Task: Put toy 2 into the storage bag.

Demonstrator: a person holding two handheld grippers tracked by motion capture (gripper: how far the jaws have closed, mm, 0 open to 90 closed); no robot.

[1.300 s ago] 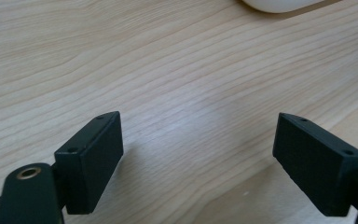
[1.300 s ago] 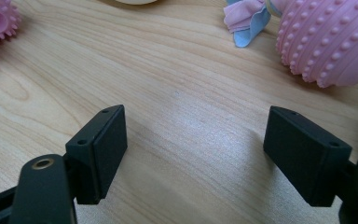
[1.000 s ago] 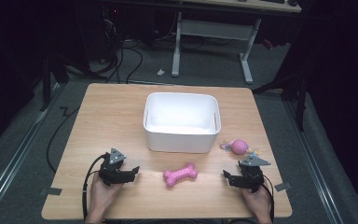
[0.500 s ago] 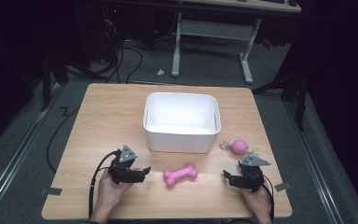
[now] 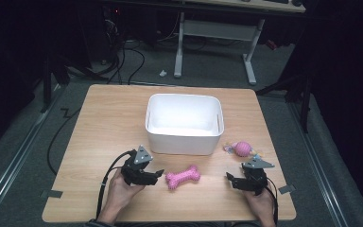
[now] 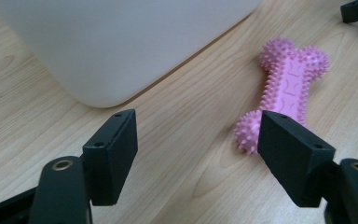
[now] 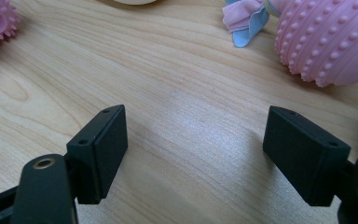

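Left claw [image 5: 159, 175], jaws just narrowing yet open and empty, neared the bone [image 5: 183, 177]; right claw [image 5: 229, 178] gaped empty

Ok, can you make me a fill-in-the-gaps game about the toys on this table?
1. The spiky pink rubber bone lies on the wooden table in front of the white plastic ____.
2. The left gripper has just been closing its jaws, and nothing is ____ them yet.
3. The knobbly pink rubber ball lies nearest the ____ gripper.
4. The inside of the white plastic bin is ____.

Missing words: bin; between; right; empty
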